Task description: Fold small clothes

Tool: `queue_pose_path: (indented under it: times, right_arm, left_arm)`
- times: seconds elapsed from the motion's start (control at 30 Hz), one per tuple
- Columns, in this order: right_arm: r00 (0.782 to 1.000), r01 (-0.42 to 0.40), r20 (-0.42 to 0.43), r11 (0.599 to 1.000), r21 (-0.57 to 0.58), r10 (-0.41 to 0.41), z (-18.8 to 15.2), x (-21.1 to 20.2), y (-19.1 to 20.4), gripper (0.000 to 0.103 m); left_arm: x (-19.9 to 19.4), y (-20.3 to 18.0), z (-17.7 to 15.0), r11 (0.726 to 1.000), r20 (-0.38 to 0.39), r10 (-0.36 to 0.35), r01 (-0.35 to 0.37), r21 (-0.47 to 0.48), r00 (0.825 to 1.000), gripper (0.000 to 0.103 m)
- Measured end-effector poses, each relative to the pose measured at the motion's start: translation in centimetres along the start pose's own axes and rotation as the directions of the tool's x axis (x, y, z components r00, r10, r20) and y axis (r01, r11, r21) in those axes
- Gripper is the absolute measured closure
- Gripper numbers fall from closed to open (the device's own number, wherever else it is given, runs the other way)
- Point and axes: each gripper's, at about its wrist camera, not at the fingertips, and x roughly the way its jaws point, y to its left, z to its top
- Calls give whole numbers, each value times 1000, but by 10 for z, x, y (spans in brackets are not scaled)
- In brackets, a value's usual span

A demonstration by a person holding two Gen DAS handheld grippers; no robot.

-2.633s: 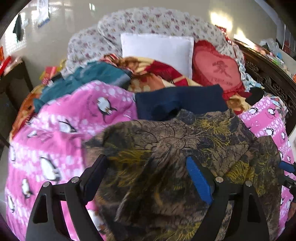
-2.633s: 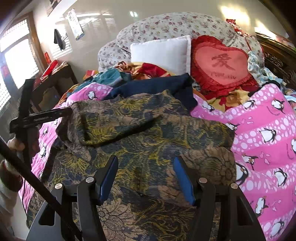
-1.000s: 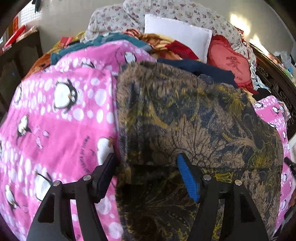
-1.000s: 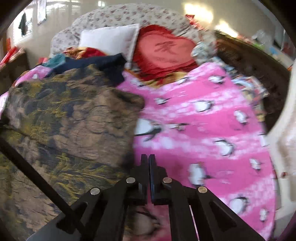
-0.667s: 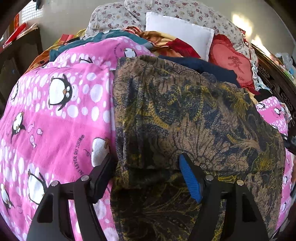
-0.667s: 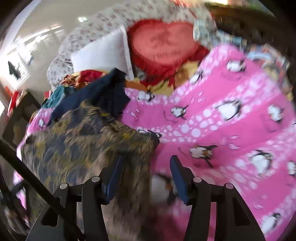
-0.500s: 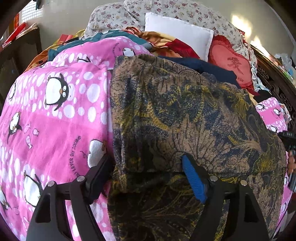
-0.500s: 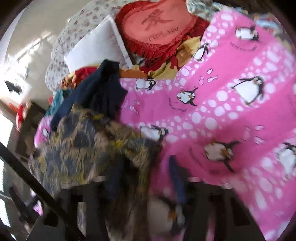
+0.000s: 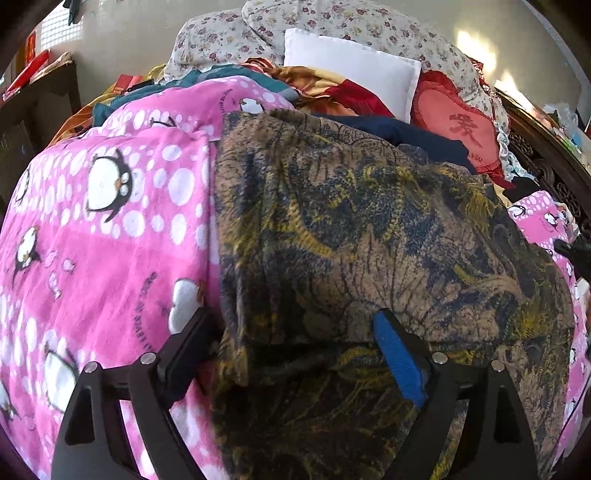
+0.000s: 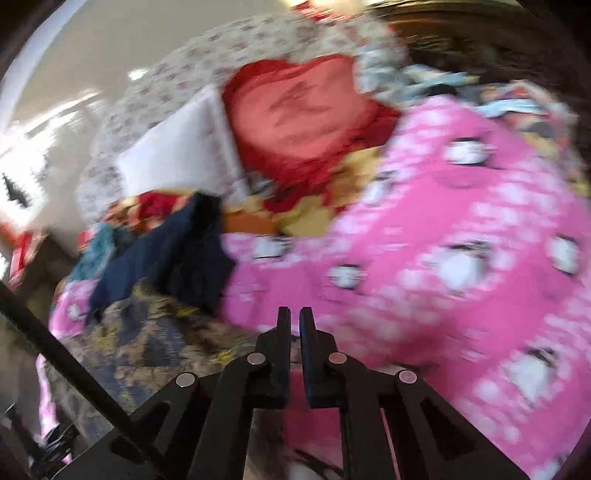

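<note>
A brown garment with yellow and navy print (image 9: 362, 251) lies folded over itself on a pink penguin blanket (image 9: 92, 236). My left gripper (image 9: 291, 332) is open, its fingers straddling the garment's near folded edge. In the blurred right wrist view my right gripper (image 10: 294, 314) is shut and empty, over the pink blanket (image 10: 461, 266) just right of the garment (image 10: 155, 343). A navy garment (image 10: 177, 258) lies behind the brown one.
A white pillow (image 9: 354, 66), a red heart cushion (image 9: 461, 125) and a floral bolster (image 9: 332, 22) sit at the head of the bed. Teal and red-orange clothes (image 9: 207, 77) are piled behind. A dark carved bed frame (image 9: 546, 155) runs along the right.
My right gripper opened, swung over the garment's right edge, then shut again and moved off above the blanket. My left gripper stayed open at the near fold, barely moving.
</note>
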Motion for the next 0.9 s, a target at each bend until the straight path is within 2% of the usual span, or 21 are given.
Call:
queue_pose_path:
  times: [0.07,0.13,0.2,0.23,0.3,0.37,0.47,0.5,0.53,0.57,0.7,0.77,0.8,0.9]
  right_arm:
    - [999,-32,-14,996,-78,31,-18,-17,11,94]
    - [999,-41,-23,975,-218,37,-49,-36,28,93]
    - [997,-62,-58,957,-283,47,-73,-42,38,92]
    - [998,-47,-63,948,-313,28,-85,-41,44,86]
    - [999,36,-17,924,-382,-46,-98,-36,51,82]
    - [998,58,-11,925,-375,-67,-97,-38,53,82]
    - [997,80,8,928,-365,-82,-98,-64,54,77]
    - [998,56,14,930,-364,-55,-102,-80,54,64]
    - [1000,26,13,934,-357,-23,-107,-100,51,46]
    - [1000,4,12,937,-351,1,-112,-117,48,40]
    - [997,-66,8,940,-335,73,-137,-196,29,37]
    - [994,-108,-10,944,-311,110,-155,-235,14,29]
    - [993,-120,-20,946,-302,120,-165,-244,11,22]
    - [991,-127,-83,950,-286,107,-204,-259,-6,22]
  left_arm:
    - [-6,3,-2,1000,7,-9,9,-14,1000,16]
    - [-7,6,-4,1000,0,0,0,-24,1000,16]
    - [-3,6,-5,999,-7,13,-14,-29,1000,16]
    - [-1,5,-6,1000,-8,23,-23,-19,1000,16]
    - [-1,3,-7,999,-13,37,-37,-6,999,16]
    - [-9,4,-8,999,-29,39,-39,-18,999,16]
    - [-39,11,-19,999,-42,-12,11,-37,999,16]
    - [-49,12,-24,999,-39,-19,18,-31,999,16]
    - [-61,14,-30,999,-33,-26,25,-21,999,16]
    - [-74,17,-37,999,-30,-32,32,-7,999,16]
    - [-118,30,-71,997,-45,-71,73,25,996,15]
    - [-133,36,-88,996,-58,-90,91,25,994,15]
    - [-140,38,-97,995,-65,-98,100,26,993,15]
    - [-154,41,-128,992,-92,-114,118,44,989,15]
